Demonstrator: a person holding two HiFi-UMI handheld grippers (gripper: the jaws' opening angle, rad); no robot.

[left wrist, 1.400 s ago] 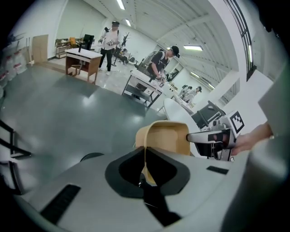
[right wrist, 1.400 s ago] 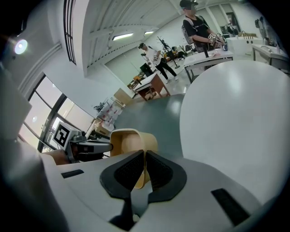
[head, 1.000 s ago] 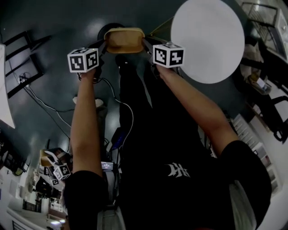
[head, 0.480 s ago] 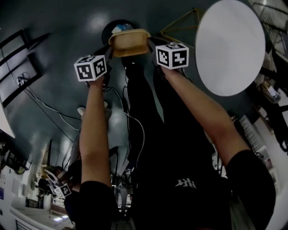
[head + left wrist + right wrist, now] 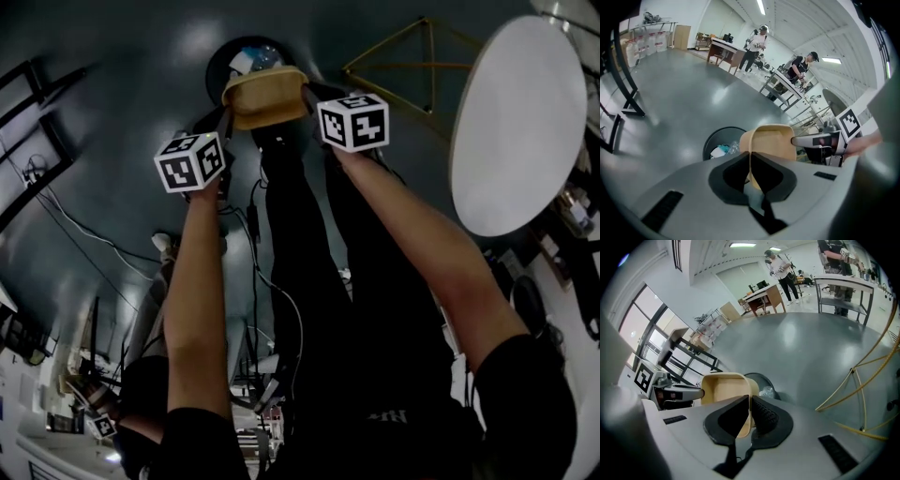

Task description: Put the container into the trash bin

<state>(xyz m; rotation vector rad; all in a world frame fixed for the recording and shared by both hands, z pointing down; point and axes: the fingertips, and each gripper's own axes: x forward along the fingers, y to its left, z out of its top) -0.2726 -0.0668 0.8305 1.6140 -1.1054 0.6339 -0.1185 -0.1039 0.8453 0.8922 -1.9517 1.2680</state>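
A tan, shallow container [image 5: 265, 97] hangs between both grippers, over the near rim of a round black trash bin [image 5: 246, 58] that has some rubbish inside. My left gripper [image 5: 225, 114] is shut on the container's left rim and my right gripper [image 5: 305, 94] on its right rim. In the left gripper view the thin rim runs between the pads of the left gripper [image 5: 750, 166], with the container [image 5: 771, 143] ahead and the bin [image 5: 719, 145] behind it. The right gripper [image 5: 749, 416] pinches the opposite rim of the container [image 5: 726, 387], beside the bin [image 5: 761, 380].
A white round table [image 5: 520, 122] stands at the right, with a yellow wire frame [image 5: 422, 66] beside the bin. Cables [image 5: 94, 234] trail over the grey floor, and black racks [image 5: 37, 84] stand at the left. People work at benches [image 5: 801, 70] far off.
Both grippers have come down with the container, closer to the bin. More of the bin's opening now shows beyond the container's far edge.
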